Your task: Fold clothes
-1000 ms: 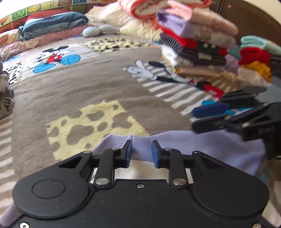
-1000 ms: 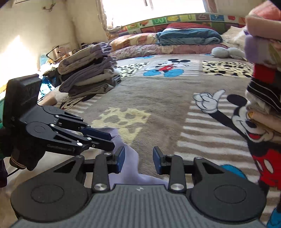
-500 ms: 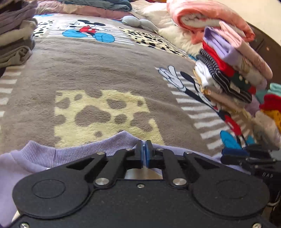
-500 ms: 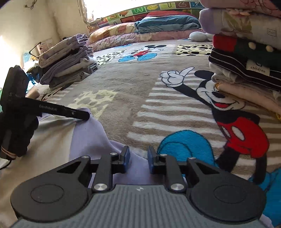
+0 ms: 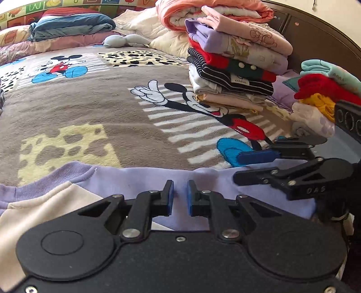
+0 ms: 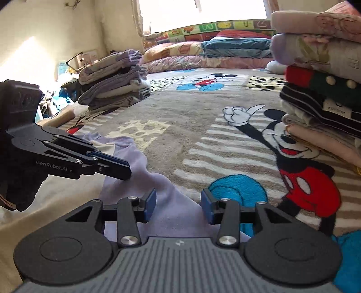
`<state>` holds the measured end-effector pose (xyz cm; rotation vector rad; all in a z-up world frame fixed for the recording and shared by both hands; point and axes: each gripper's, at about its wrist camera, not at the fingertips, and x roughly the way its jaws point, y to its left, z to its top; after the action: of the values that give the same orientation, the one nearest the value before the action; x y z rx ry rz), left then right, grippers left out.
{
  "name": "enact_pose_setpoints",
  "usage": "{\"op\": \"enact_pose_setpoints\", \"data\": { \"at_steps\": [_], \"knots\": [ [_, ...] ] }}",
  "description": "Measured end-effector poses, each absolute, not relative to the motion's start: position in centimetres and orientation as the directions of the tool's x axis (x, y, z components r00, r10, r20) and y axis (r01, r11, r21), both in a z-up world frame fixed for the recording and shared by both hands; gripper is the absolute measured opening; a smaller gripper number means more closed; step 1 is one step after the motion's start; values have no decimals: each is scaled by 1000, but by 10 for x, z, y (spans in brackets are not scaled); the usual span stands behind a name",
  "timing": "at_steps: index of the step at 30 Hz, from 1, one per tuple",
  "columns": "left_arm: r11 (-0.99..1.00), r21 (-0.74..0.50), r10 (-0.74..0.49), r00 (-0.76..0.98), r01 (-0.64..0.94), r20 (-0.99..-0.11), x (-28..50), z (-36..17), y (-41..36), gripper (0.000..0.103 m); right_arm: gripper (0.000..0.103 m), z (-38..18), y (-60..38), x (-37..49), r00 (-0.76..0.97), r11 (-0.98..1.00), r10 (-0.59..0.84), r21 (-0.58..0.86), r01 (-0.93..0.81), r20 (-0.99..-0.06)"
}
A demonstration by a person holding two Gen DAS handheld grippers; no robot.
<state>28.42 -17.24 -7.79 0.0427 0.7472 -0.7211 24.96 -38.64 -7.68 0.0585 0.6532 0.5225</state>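
the thing i was folding was a lilac sweatshirt [image 5: 140, 180] with a ribbed lilac band along its far edge and a cream panel on the left; it lay flat-ish at the near edge of the brown mickey blanket [image 5: 90, 108], right under both my grippers; in my right view the same sweatshirt [image 6: 135, 157] looked more bunched, with a ridge of lilac fabric running up toward the yellow spotted patch.

my left gripper [image 5: 180, 196] had its jaws parted by a narrow gap, blue pads facing each other just above the lilac cloth, nothing pinched between them; my right gripper [image 6: 178, 202] stood clearly wider, fabric showing in the gap but no grip on it.

from the left wrist i could see the right gripper side-on at the right edge, fingers apart over the hem; also the tall stack of folded clothes [image 5: 234, 58] (pink, lilac, red, striped) and a smaller pile [image 5: 322, 90] with teal, red and yellow pieces beside it; the right wrist didn't show that smaller pile.

the right wrist gave me what the left didn't: a grey and purple folded stack [image 6: 112, 83] on the far left of the bed, the bright window [image 6: 203, 11] and a wall; it also caught the left gripper [image 6: 117, 164] hovering over the cream part.
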Motion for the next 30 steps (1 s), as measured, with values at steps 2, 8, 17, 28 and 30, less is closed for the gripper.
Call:
{"op": "enact_pose_setpoints", "data": {
  "at_steps": [2, 8, 17, 28, 30],
  "knots": [
    [755, -210, -590, 504, 621, -631, 283, -77, -175, 8, 45, -86, -380, 259, 629, 868, 477, 219, -445, -614],
    [816, -203, -515, 519, 542, -682, 303, -93, -174, 8, 2, -82, -419, 249, 643, 881, 473, 328, -341, -602],
    [769, -223, -588, 526, 599, -614, 282, -81, -177, 12, 34, -62, -468, 220, 710, 879, 465, 370, -300, -530],
    [782, -262, -586, 522, 566, -620, 266, -78, -186, 26, 68, -89, -533, 168, 765, 870, 381, 482, -107, -519],
    [793, -258, -567, 514, 552, -643, 266, -86, -190, 26, 68, -96, -545, 160, 784, 841, 378, 536, -69, -492]
  ]
}}
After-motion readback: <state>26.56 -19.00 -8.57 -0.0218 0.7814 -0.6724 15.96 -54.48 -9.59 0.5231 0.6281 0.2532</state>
